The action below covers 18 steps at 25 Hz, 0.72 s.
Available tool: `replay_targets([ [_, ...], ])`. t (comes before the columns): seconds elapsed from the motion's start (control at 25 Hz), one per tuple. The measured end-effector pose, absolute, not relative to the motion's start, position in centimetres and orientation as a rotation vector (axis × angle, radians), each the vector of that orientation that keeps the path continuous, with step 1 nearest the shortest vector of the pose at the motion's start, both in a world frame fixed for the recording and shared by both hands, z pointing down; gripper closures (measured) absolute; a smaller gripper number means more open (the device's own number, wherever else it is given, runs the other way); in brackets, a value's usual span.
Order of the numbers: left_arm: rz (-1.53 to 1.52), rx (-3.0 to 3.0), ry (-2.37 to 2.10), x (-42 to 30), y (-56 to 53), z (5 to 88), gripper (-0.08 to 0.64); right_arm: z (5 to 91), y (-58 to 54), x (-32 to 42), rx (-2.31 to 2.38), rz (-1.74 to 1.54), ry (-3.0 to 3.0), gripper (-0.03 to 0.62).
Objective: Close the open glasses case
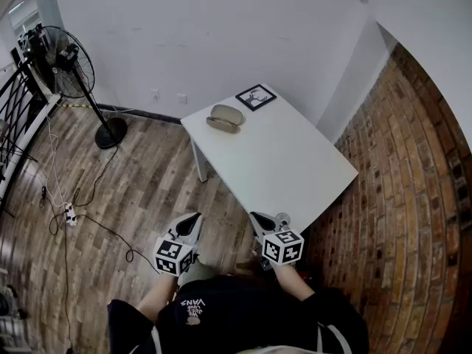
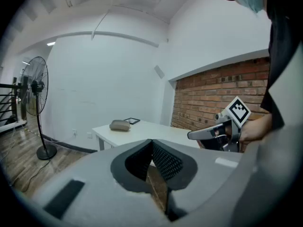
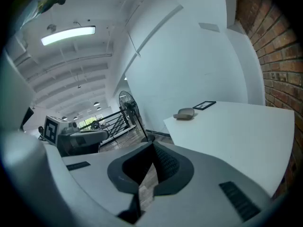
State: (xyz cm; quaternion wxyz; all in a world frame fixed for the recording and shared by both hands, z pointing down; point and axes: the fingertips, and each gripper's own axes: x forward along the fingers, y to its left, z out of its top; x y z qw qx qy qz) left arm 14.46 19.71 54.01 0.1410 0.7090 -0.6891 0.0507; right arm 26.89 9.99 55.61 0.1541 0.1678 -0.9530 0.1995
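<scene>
Left gripper (image 1: 192,221) and right gripper (image 1: 258,220), both pinched empty low in frame, should reach the beige oval glasses case (image 1: 225,118) upper-centre and press its lid squarely.

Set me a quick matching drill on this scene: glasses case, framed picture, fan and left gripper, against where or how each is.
1 glasses case
2 framed picture
3 fan
4 left gripper

A standing on the wood floor
B jaws shut, nothing between them
C at the table's far corner
D on the table, beside the framed picture

Pairs: 1-D, 2-C, 3-A, 4-B
</scene>
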Motion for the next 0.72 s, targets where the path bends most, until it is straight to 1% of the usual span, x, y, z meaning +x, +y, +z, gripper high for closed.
replay_targets([
  [0.28,0.086,2.094,-1.991,12.5,18.7,53.7,0.549,55.3,8.9,24.5,0.49,0.569,-2.765,0.592],
  [0.32,0.07,2.104,-1.976,12.0,18.3,53.8,0.502,55.2,8.7,23.9,0.487,0.583,-2.779,0.592],
  [0.36,0.055,2.111,-1.955,11.3,17.9,54.0,0.365,55.1,8.4,23.2,0.49,0.597,-2.788,0.585],
  [0.4,0.047,2.116,-1.931,10.5,17.4,54.3,0.269,55.0,8.2,22.3,0.5,0.609,-2.793,0.517],
  [0.44,0.046,2.121,-1.909,9.7,16.9,54.4,0.258,55.1,7.8,21.5,0.516,0.622,-2.792,0.463],
  [0.56,0.064,2.152,-1.853,7.1,15.8,54.4,0.244,55.3,6.8,18.8,0.58,0.673,-2.775,0.357],
  [0.72,0.081,2.2,-1.786,2.6,14.3,54.1,0.232,55.4,5.5,14.9,0.662,0.688,-2.754,0.333],
])
